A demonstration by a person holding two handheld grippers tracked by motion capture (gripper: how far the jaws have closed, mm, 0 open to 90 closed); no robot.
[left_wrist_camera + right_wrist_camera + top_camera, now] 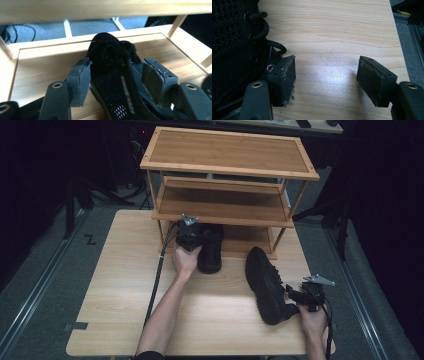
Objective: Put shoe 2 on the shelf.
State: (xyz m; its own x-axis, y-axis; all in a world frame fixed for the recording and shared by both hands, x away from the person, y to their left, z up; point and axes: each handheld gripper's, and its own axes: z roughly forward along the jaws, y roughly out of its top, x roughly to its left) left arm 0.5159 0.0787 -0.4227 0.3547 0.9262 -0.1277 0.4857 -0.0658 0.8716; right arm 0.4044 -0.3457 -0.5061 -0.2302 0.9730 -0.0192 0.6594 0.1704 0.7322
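Left gripper [116, 82] is up at 12 o'clock on the table [120, 285], at the rack's [225, 152] bottom shelf. Jaws are spread wide w/ a black shoe [117, 75] sitting between them; the left pad is right against the shoe, can't tell if the right one touches. Shoe's toe pokes onto the shelf.

Right gripper [327, 80] is at approx 4 o'clock, jaws wide apart, nothing but bare wood between them. Second shoe [267, 282] lies just beside it, its laces next to the left jaw.
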